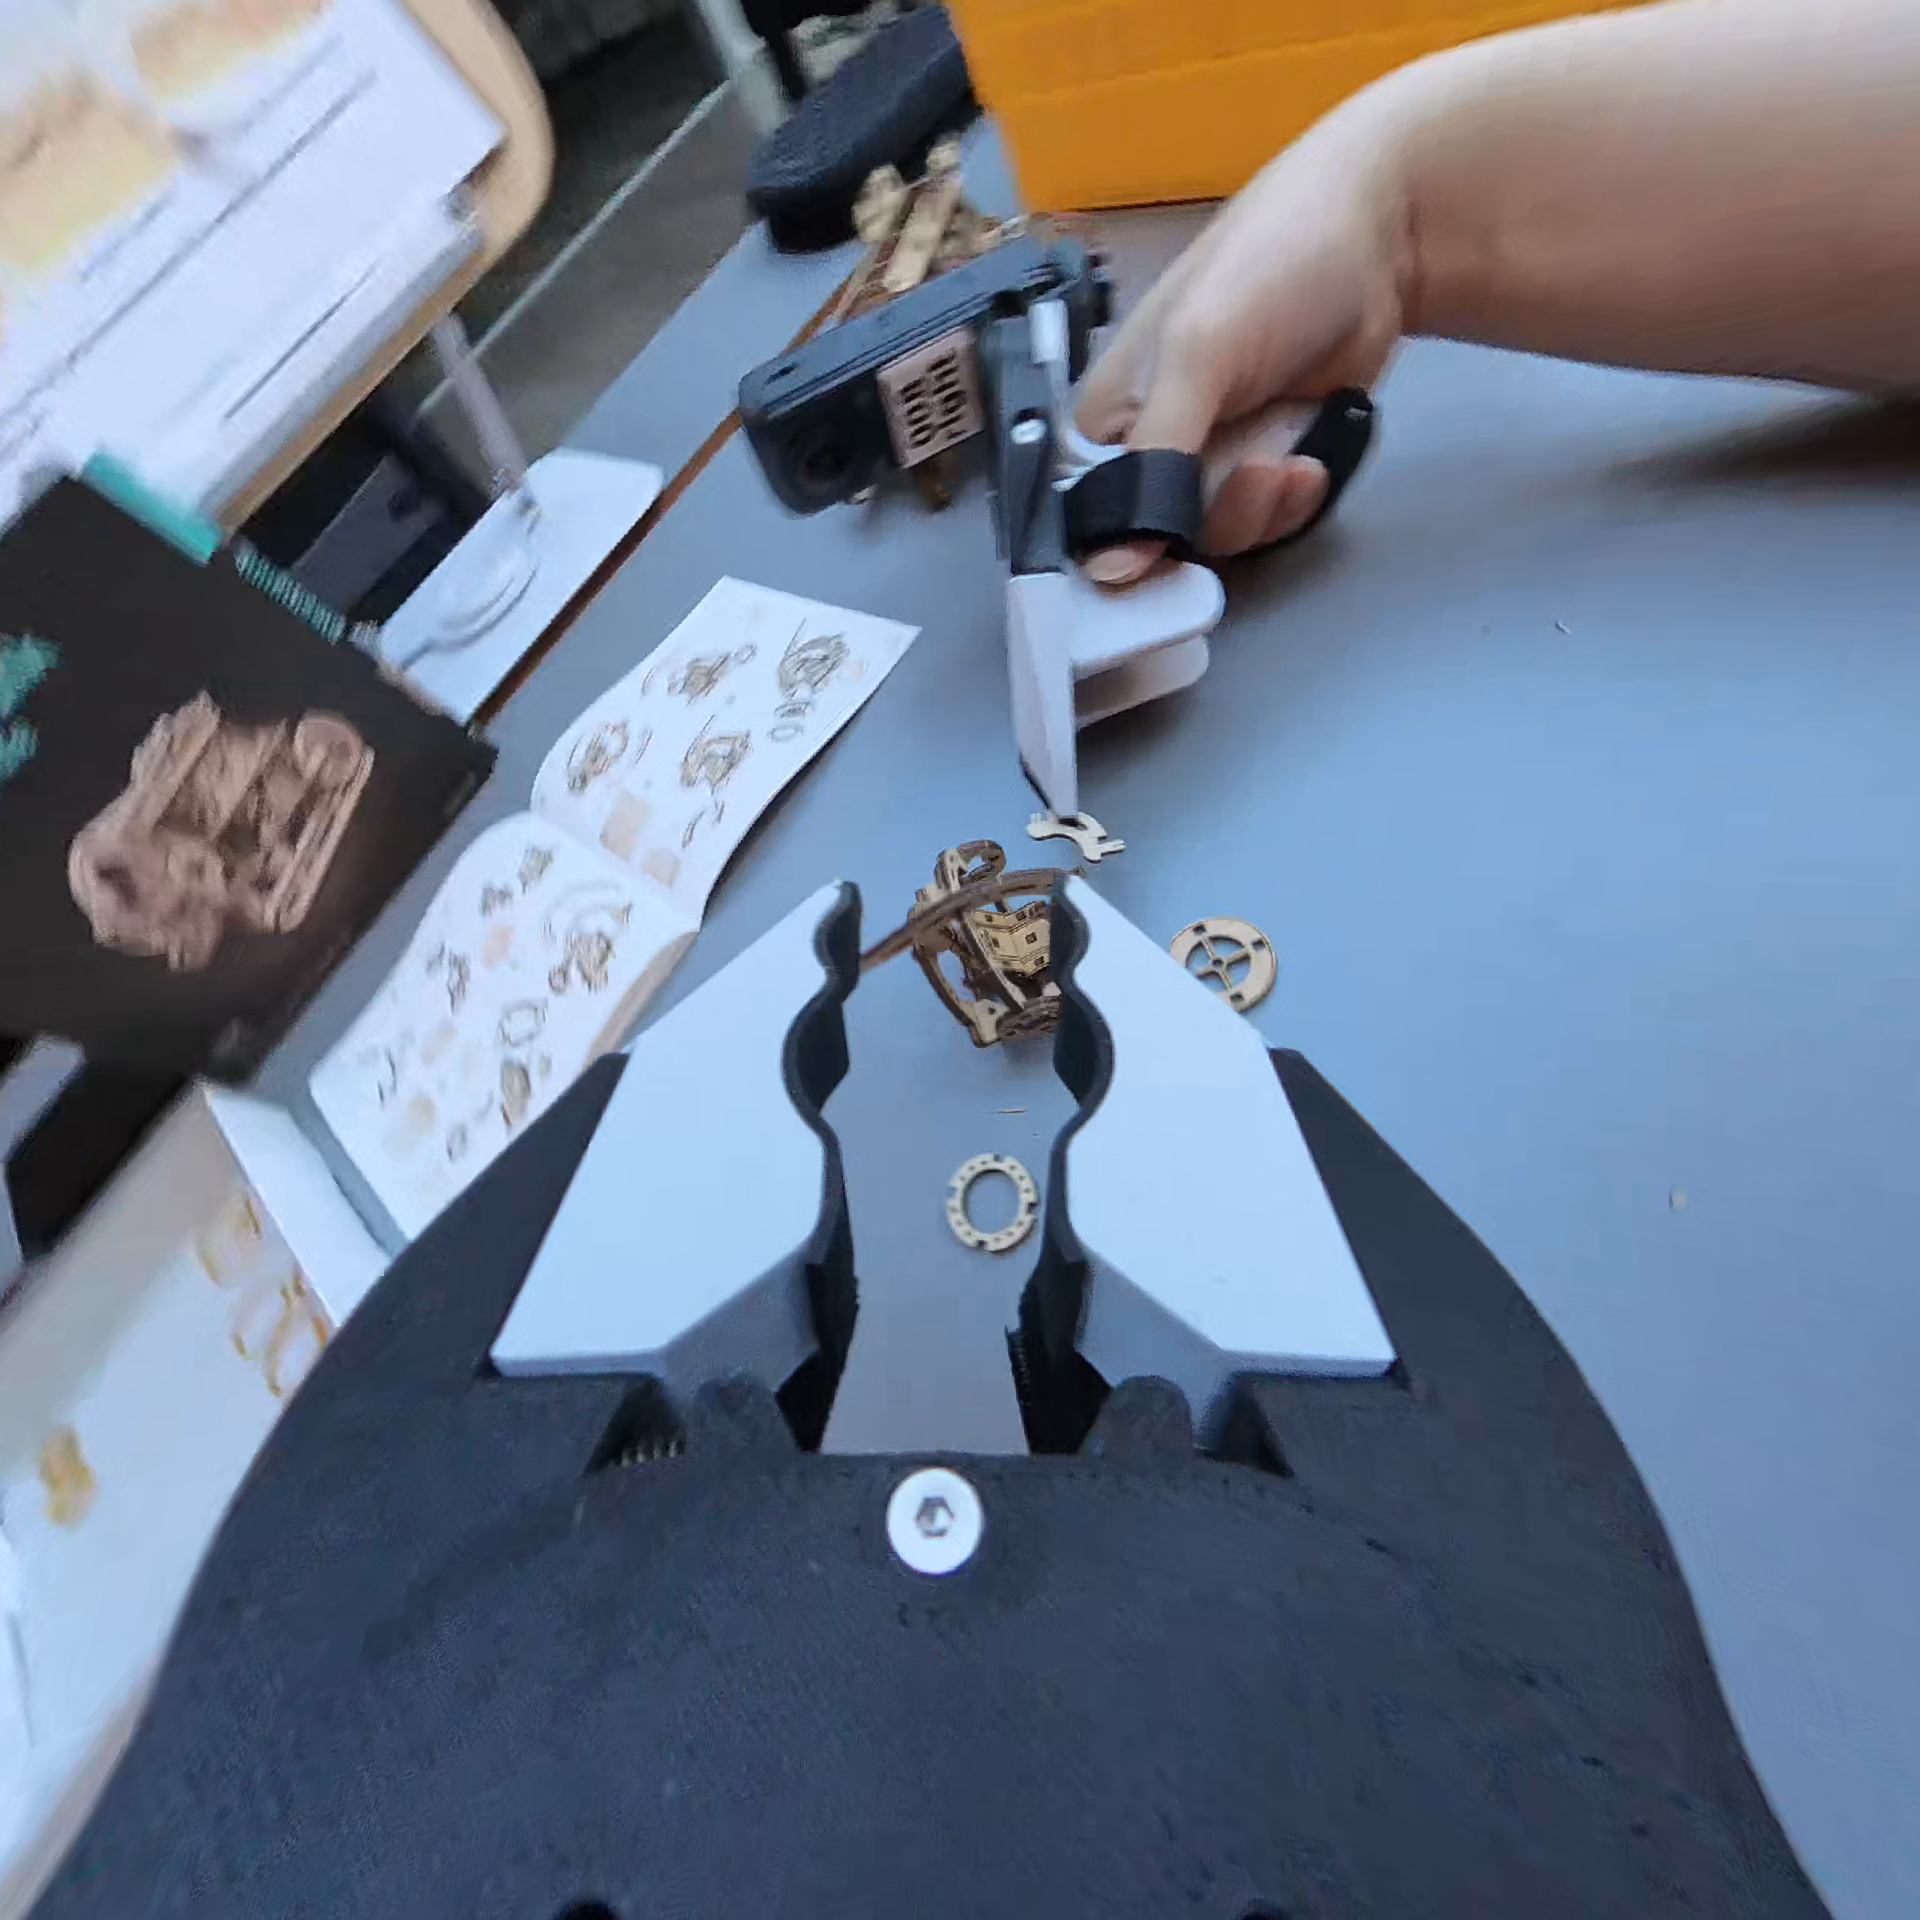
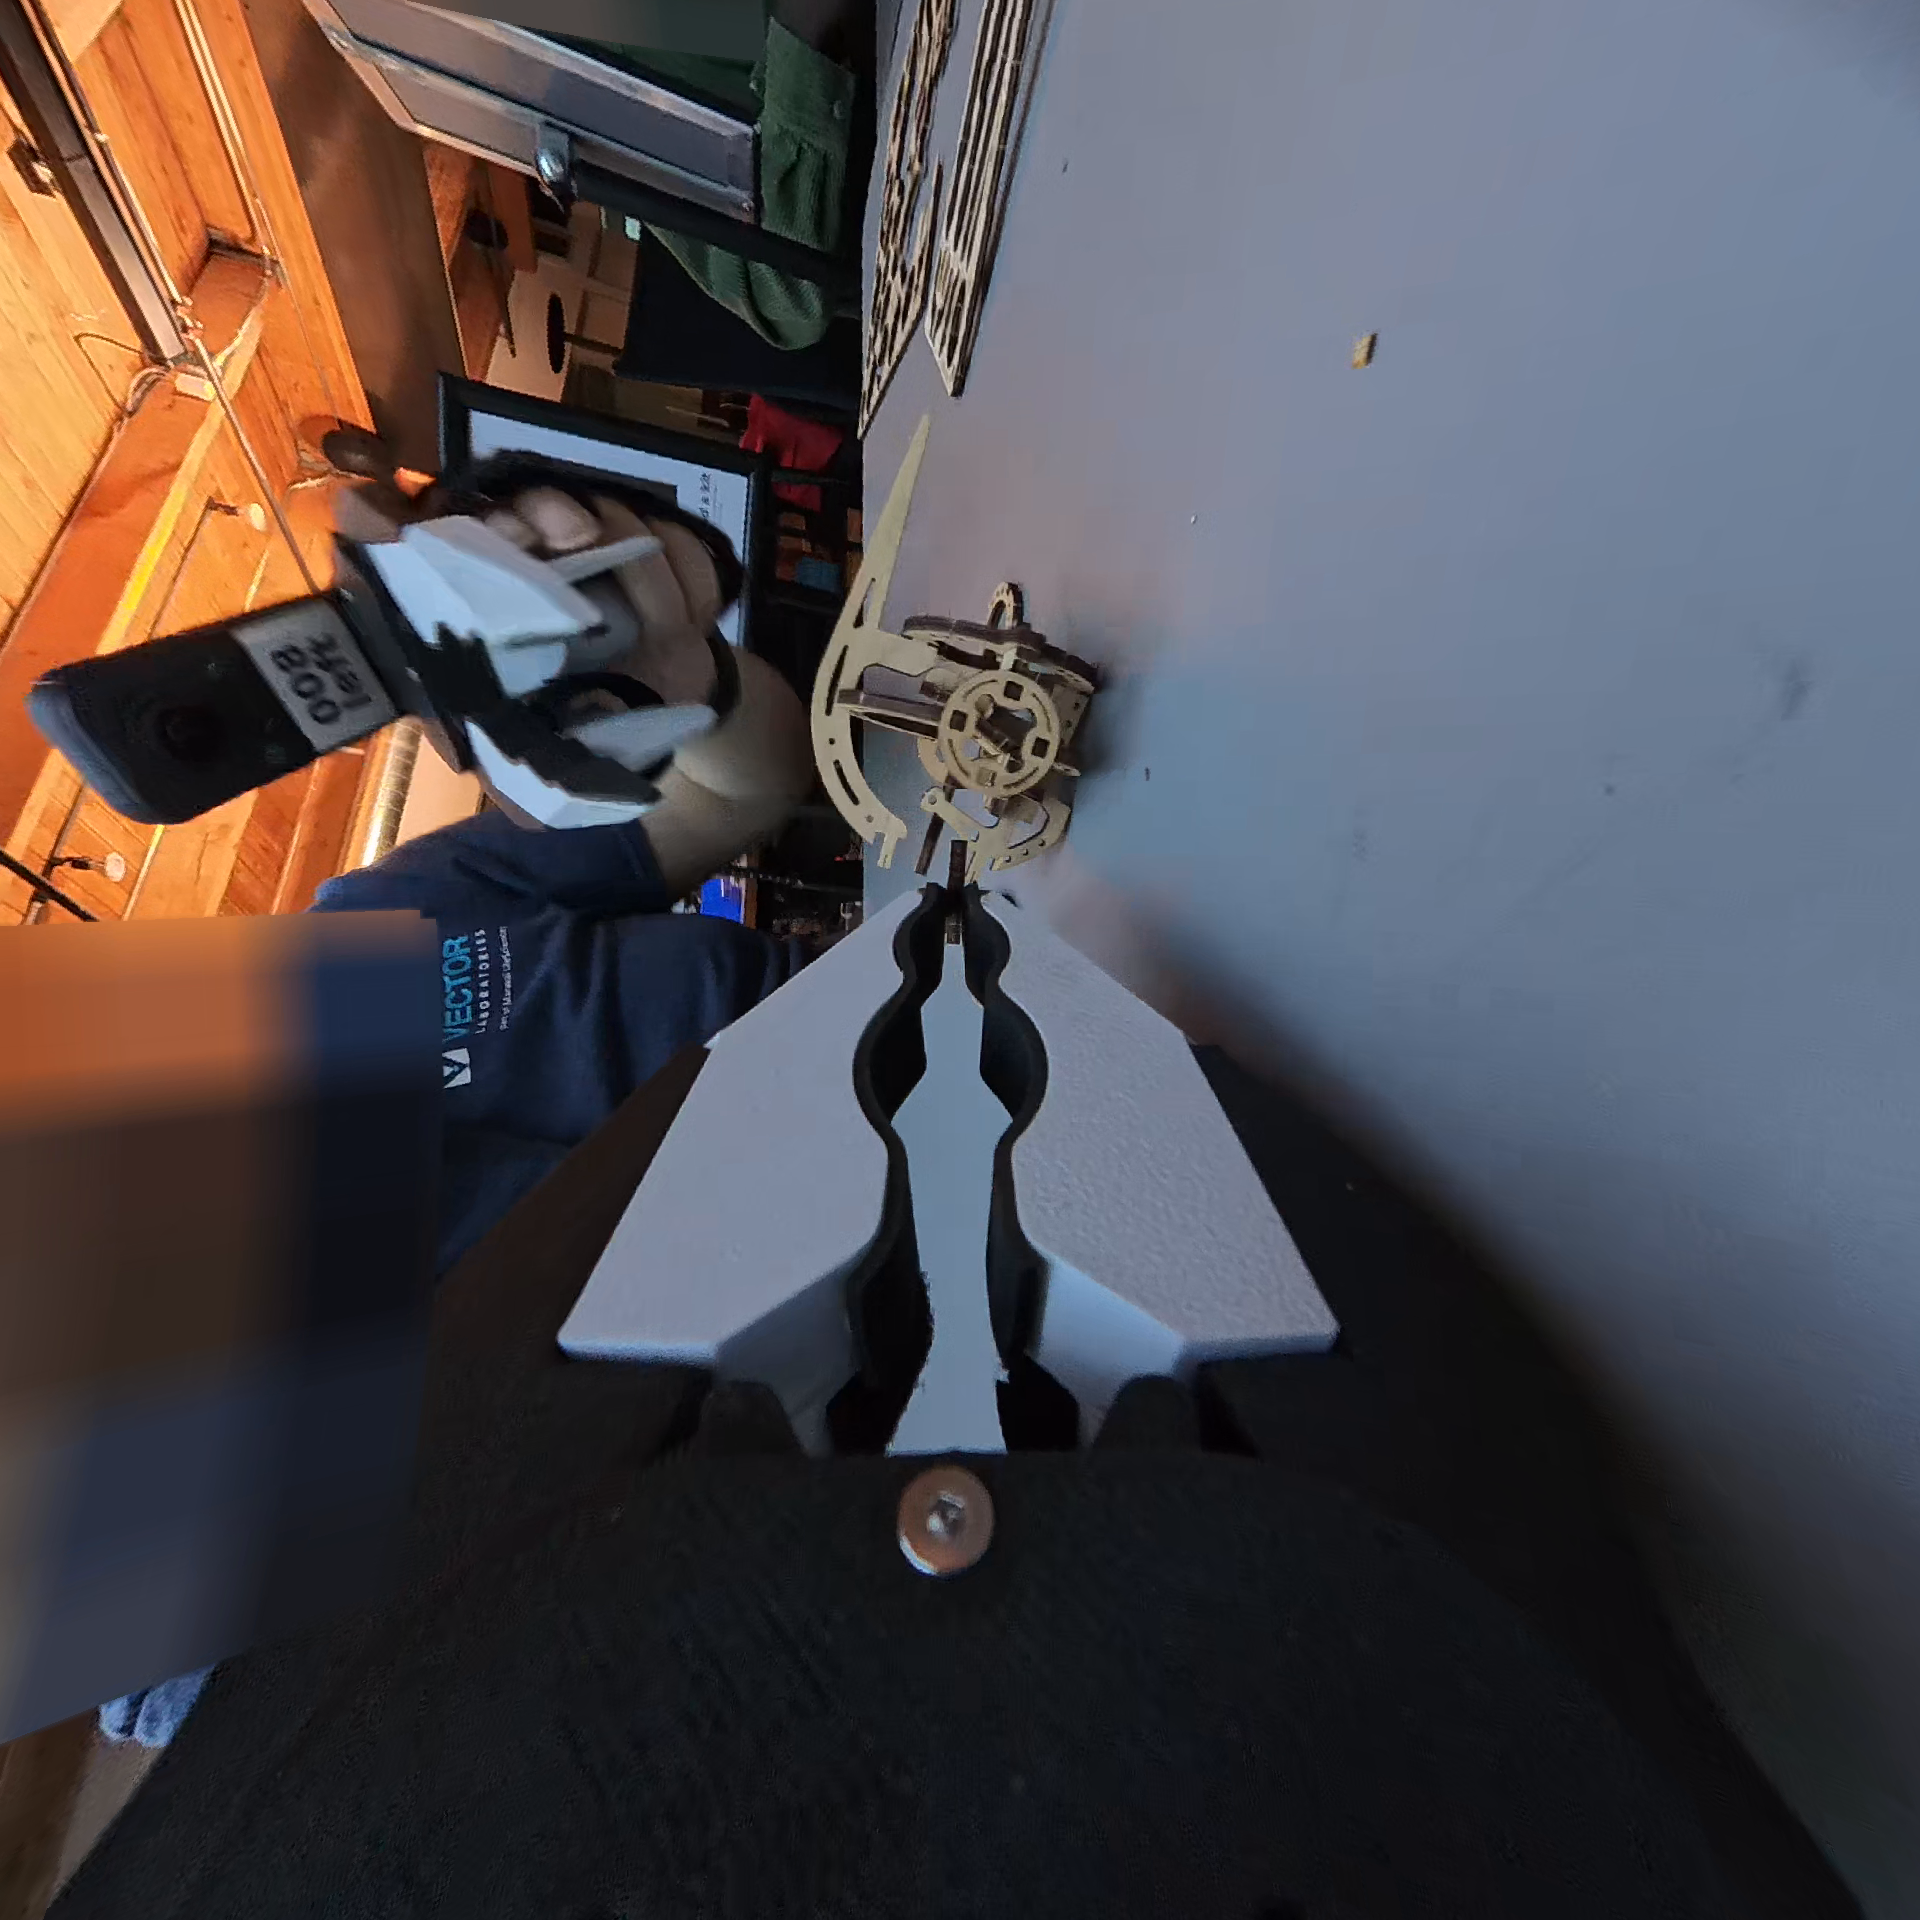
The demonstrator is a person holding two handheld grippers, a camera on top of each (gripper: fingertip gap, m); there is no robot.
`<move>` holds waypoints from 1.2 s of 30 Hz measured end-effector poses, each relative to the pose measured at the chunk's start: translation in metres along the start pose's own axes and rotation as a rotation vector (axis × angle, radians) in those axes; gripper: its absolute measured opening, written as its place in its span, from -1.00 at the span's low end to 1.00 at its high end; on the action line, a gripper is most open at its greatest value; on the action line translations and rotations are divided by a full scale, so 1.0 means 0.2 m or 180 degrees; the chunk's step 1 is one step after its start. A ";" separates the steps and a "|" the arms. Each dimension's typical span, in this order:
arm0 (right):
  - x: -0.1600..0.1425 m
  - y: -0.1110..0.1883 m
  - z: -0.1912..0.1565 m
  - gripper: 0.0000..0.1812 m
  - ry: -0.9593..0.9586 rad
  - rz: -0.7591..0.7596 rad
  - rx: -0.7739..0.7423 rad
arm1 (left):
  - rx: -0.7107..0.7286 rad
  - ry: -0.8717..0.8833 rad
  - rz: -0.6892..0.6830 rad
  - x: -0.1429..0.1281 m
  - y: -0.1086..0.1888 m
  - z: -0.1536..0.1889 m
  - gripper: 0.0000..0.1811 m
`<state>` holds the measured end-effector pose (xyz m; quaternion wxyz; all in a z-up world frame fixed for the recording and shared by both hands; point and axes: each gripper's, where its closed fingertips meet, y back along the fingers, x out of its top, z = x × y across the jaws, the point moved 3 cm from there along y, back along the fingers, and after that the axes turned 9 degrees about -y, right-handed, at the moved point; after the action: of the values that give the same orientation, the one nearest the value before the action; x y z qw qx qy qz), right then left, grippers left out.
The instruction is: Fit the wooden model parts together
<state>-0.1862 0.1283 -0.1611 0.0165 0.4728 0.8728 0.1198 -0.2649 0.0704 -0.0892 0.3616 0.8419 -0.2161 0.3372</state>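
While the left gripper (image 1: 961, 914) hangs spread wide just before the half-built wooden model (image 1: 987, 956) on the grey surface (image 1: 1507, 935), the right gripper (image 2: 954, 906) pinches a small wooden piece (image 2: 954, 883) at the model's edge.

Left hand-held gripper (image 1: 961, 914) parted; right hand-held gripper (image 2: 953, 914) nearly closed, tipped sideways.

Counted on the grey table (image 1: 1558, 935): one part-built wooden model (image 1: 992, 951), three loose wooden pieces, namely one spoked disc (image 1: 1223, 961), one toothed ring (image 1: 992, 1202), one small hooked piece (image 1: 1075, 831). One open booklet (image 1: 623, 883) by left edge. Two grippers.
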 end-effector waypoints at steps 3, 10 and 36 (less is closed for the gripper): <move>0.00 -0.03 0.00 -0.99 -0.0025 -0.0177 -0.0080 | -0.0543 -0.0449 0.0084 0.00 -0.02 -0.06 -0.65; -0.06 0.02 -0.13 -0.99 0.0408 -0.0161 -0.0316 | -0.1838 -0.0473 0.0106 0.09 -0.15 -0.12 -0.88; -0.18 0.07 -0.34 -0.98 0.1655 0.0059 -0.0930 | -0.3276 0.0385 0.0157 0.19 -0.26 0.07 -0.96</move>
<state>-0.1644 0.0935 -0.0942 -0.1409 0.4268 0.8169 0.3614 -0.2015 0.0890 -0.0928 0.7326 0.5287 -0.3525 0.2437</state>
